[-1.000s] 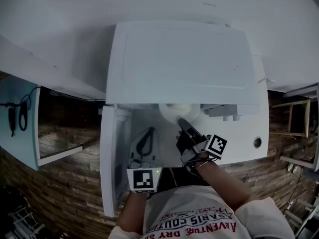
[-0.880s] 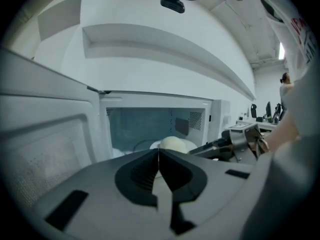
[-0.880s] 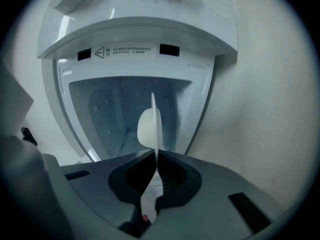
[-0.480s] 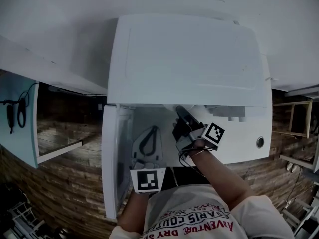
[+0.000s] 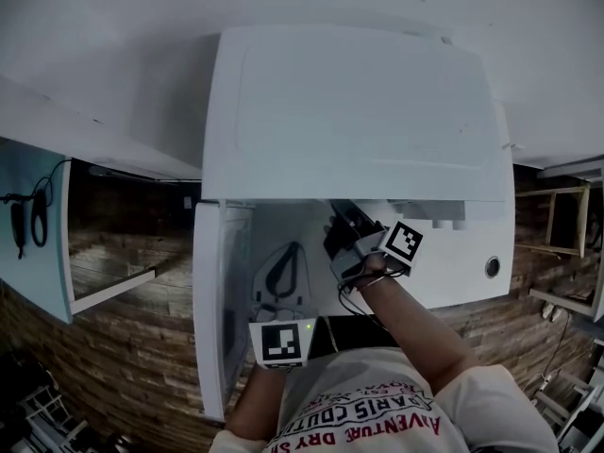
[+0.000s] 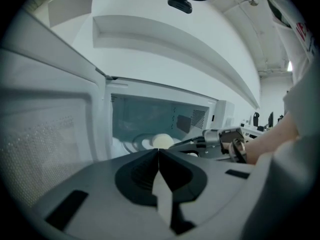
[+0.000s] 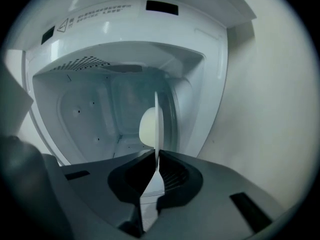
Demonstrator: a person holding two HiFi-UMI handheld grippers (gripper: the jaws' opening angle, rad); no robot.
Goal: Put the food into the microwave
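Note:
A white microwave [image 5: 349, 111] stands with its door [image 5: 212, 300] swung open to the left. My right gripper [image 5: 338, 223] reaches into the cavity [image 7: 90, 114], shut on the rim of a white plate [image 7: 157, 119] seen edge-on. A pale round piece of food [image 7: 147, 128] sits on that plate. The left gripper view shows the plate and food [image 6: 161, 141] inside, with the right gripper [image 6: 200, 143] behind them. My left gripper [image 6: 159, 154] is shut and empty, held in front of the opening beside the door [image 6: 50, 129]. In the head view the plate is hidden under the microwave's top.
The microwave's control panel side [image 5: 444, 217] lies right of the opening, with a white counter and a round hole [image 5: 492, 268] beyond. A pale blue panel with a hanging cable [image 5: 33, 220] stands far left. A white wall [image 7: 270, 109] is close on the right.
My right gripper has pushed the plate forward, from the mouth of the opening to under the microwave's top. The left gripper has hardly moved.

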